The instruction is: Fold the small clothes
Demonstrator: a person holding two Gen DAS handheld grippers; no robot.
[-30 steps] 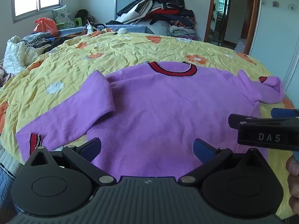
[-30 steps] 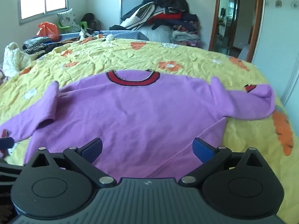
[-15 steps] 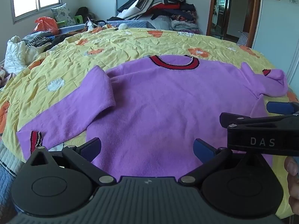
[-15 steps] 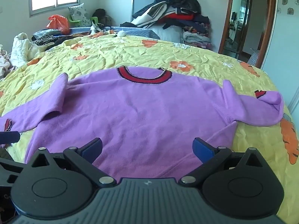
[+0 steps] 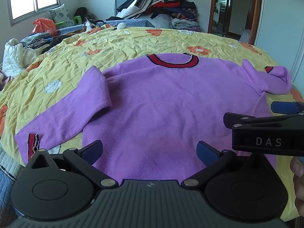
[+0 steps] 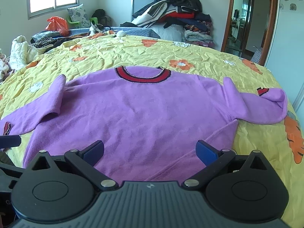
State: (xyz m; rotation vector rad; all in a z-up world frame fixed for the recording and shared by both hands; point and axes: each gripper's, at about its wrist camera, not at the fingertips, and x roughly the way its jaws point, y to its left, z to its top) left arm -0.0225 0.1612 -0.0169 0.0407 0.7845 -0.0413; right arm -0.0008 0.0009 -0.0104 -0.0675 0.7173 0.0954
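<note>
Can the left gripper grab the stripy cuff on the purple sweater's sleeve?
Probably yes. The left gripper is open and empty, and the striped cuff lies bare on the yellow bedspread just off to its left, nothing covering it.

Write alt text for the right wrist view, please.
A purple knit sweater with a red collar lies flat, front up, on a yellow flowered bedsheet, both sleeves bent. The open right tool hovers above its hem; piled clothes sit behind.
</note>
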